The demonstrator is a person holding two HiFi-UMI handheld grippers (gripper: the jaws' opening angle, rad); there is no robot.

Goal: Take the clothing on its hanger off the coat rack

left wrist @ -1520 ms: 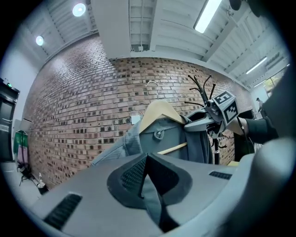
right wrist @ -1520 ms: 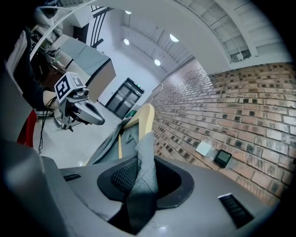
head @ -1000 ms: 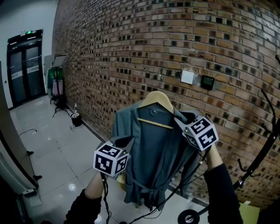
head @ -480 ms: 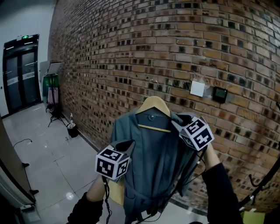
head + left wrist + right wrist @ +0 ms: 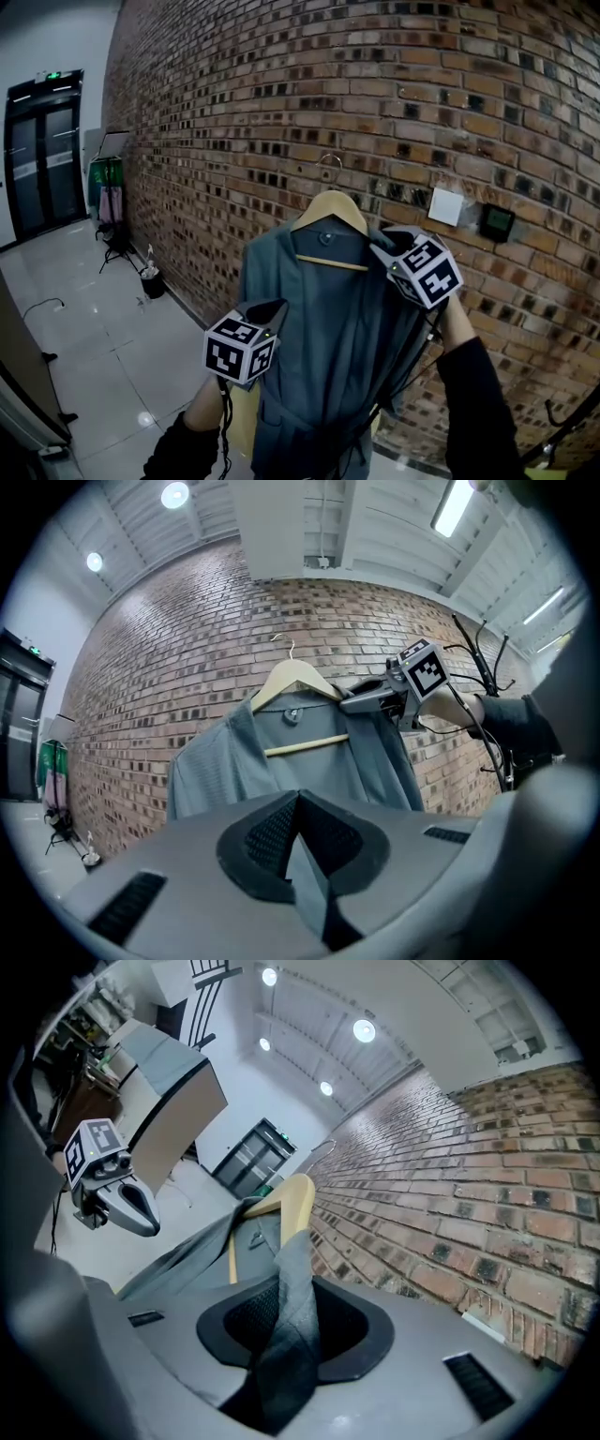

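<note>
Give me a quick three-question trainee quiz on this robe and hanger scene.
1. True or false: the hanger has its hook on a rack.
2. The left claw and right claw both grip the robe. Which grips nearer the hanger? A) left B) right C) neither
3. Fill in: the wall behind the robe is made of ___.

Key: 1 false, the hook hangs free in the air; 2 B; 3 brick.
</note>
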